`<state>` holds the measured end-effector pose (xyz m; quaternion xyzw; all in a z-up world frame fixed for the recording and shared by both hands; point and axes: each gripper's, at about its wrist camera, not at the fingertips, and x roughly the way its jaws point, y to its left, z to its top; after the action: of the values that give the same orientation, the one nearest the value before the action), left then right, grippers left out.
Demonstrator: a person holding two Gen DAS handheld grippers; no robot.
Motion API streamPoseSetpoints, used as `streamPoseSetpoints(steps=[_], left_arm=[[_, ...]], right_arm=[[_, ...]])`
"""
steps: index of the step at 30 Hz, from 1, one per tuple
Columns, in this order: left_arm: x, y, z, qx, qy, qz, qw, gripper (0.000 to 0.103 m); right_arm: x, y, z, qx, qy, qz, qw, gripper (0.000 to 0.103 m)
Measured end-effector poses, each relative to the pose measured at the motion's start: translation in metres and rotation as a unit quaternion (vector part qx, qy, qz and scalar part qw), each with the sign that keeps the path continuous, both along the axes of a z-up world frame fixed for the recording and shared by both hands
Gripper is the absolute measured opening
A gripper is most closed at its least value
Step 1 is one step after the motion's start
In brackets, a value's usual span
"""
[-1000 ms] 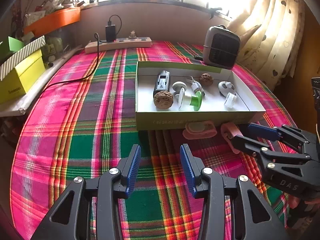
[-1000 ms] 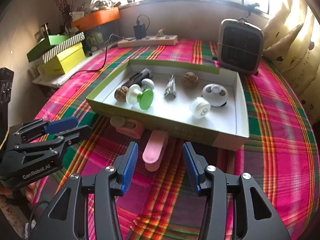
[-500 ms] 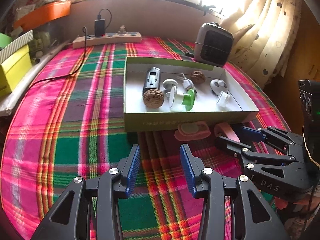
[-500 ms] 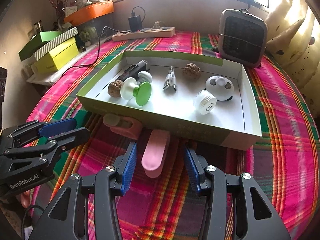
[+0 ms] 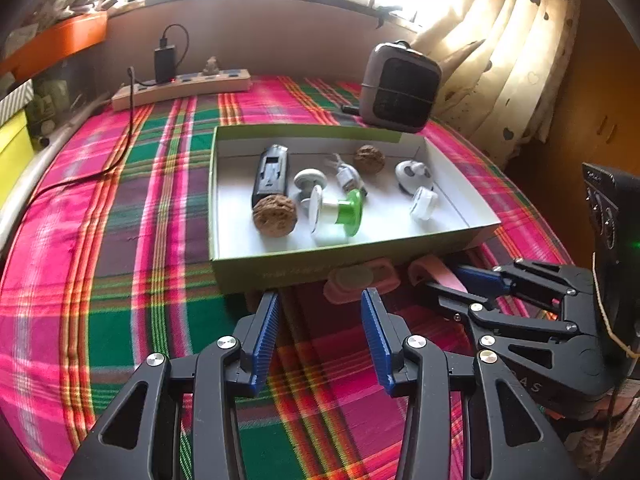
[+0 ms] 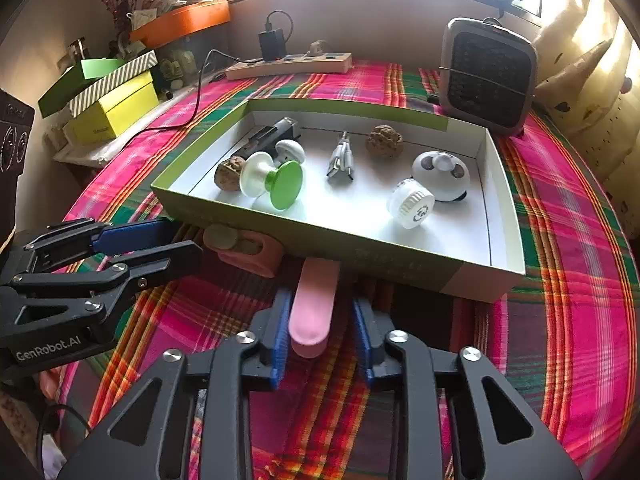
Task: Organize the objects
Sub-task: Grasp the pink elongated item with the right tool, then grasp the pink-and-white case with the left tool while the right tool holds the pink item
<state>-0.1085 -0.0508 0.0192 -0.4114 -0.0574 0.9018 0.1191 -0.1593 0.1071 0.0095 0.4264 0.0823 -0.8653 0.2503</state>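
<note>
A bright window is running along the far wall behind a pale curtain (image 5: 508, 60), and the plaid tablecloth (image 5: 120, 240) in pink, green and red is covering the whole table in front of me. The shallow green box (image 6: 416, 276) is sitting in the middle of the cloth, holding two walnuts, a green-and-white knob, a folded cable and some small white gadgets, with a grey heater (image 6: 488, 76) standing just behind its far corner and a power strip (image 5: 180, 88) lying against the wall. I am holding my left gripper (image 5: 320, 336) wide open over bare cloth in front of the box. My right gripper (image 6: 320, 332) is also spread open, its pads sitting either side of the pink case (image 6: 314, 304), which is lying against the box's near wall beside a second pink holder (image 6: 244, 250).
</note>
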Motion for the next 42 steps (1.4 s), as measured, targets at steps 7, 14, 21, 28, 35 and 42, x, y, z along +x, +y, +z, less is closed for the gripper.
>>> streamPoseSetpoints(steps=[7,14,21,28,35,42], left_arm=[[-0.006,0.010,0.002,0.008,0.008,-0.021,0.9997,0.040],[-0.010,0.019,0.001,0.018,0.007,-0.041,0.9990,0.040],[-0.004,0.029,0.000,0.020,0.003,-0.059,0.9980,0.040],[0.002,0.040,0.000,0.015,-0.001,-0.081,0.9966,0.040],[0.003,0.052,0.000,0.011,-0.004,-0.098,0.9951,0.040],[0.003,0.064,-0.001,0.002,-0.008,-0.121,0.9926,0.040]], right_arm=[[0.002,0.005,0.002,-0.003,0.000,0.003,1.000,0.019],[0.005,0.021,0.006,0.000,0.005,-0.010,1.000,0.019],[0.007,0.030,0.007,-0.003,0.007,-0.015,1.000,0.019],[0.010,0.038,0.006,-0.001,0.006,-0.016,1.000,0.019],[0.013,0.048,0.007,-0.002,0.006,-0.024,1.000,0.019],[0.013,0.056,0.008,-0.002,0.007,-0.030,1.000,0.019]])
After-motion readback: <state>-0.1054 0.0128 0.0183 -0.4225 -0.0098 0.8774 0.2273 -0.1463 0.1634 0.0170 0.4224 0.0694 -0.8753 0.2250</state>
